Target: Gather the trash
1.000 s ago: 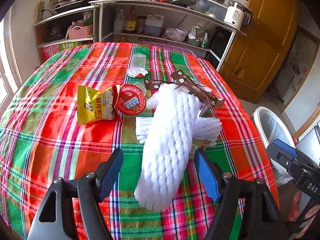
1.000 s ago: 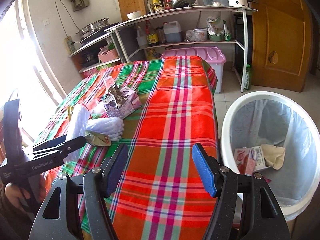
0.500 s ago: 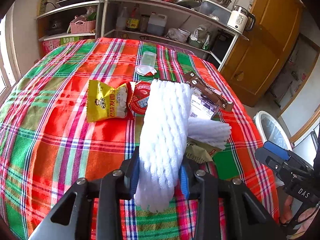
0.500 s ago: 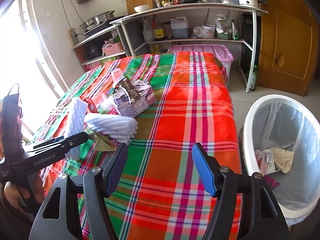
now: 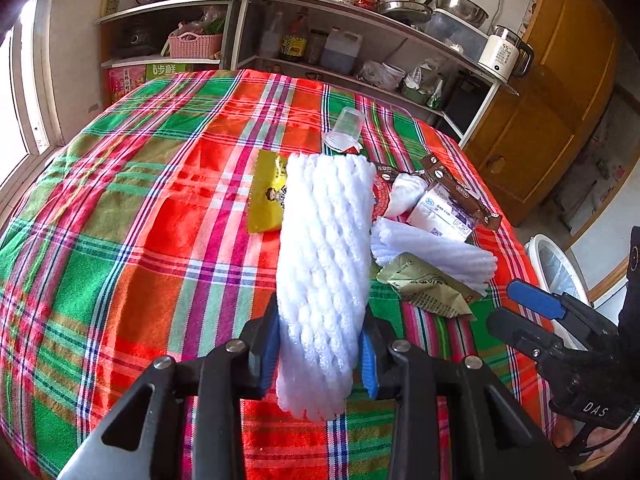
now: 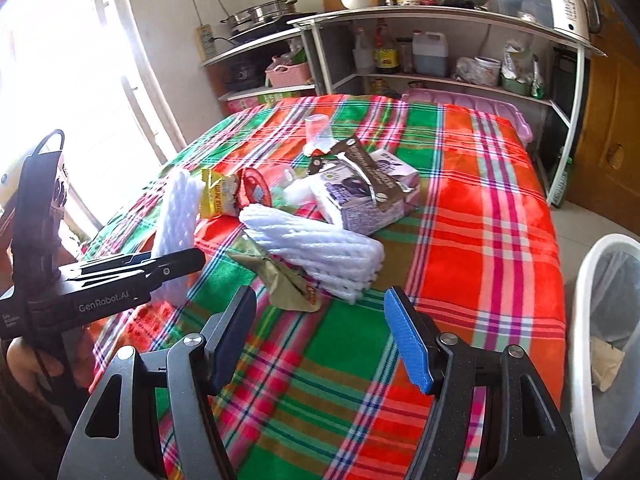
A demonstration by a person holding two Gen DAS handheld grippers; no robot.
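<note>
The table (image 6: 492,216) wears a red-and-green plaid cloth; its right half lies bare up to the edge, and beyond that edge a white bin (image 6: 600,320) stands on the floor with a few scraps inside. The near strip of cloth under the right tongs (image 6: 320,336) is also bare.

The left tongs (image 5: 320,354) are clamped narrow on a foam net (image 5: 324,256), a long white ribbed sleeve, gripped near its lower end and rising steeply above the cloth. The right tongs stand wide with nothing between them.

The other trash sits in a cluster at mid-table: a second foam net (image 6: 316,252) lying flat, an olive wrapper (image 6: 280,276) touching its near side, a yellow packet (image 6: 218,198), a red round lid (image 6: 256,188), a carton (image 6: 372,196) with a brown wrapper (image 6: 368,164) on top, and a clear cup (image 6: 318,130) farther back. Shelves (image 6: 440,76) with bottles and pots stand behind the table.
</note>
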